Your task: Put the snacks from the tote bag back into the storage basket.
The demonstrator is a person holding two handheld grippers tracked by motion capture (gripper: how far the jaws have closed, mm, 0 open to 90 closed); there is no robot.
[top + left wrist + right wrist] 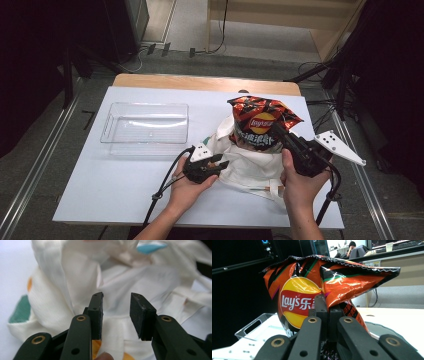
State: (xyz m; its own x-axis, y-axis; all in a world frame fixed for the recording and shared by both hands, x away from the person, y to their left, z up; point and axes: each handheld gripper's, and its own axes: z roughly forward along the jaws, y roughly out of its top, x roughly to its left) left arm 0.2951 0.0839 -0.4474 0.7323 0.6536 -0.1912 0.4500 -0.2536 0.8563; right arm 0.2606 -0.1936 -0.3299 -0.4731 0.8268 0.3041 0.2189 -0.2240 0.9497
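Observation:
An orange and black Lay's crisp bag stands upright, its lower part inside the mouth of a cream cloth tote bag on the white table. My right gripper is shut on the crisp bag's right side; in the right gripper view its jaws pinch the foil of the crisp bag beside the logo. My left gripper sits at the tote's left edge. In the left gripper view its jaws stand apart, with the cream cloth just beyond and nothing pressed between the pads.
A clear plastic tray lies on the left half of the table. The tote's handles trail towards the front edge between the person's two hands. Dark stands and cables surround the table on the floor.

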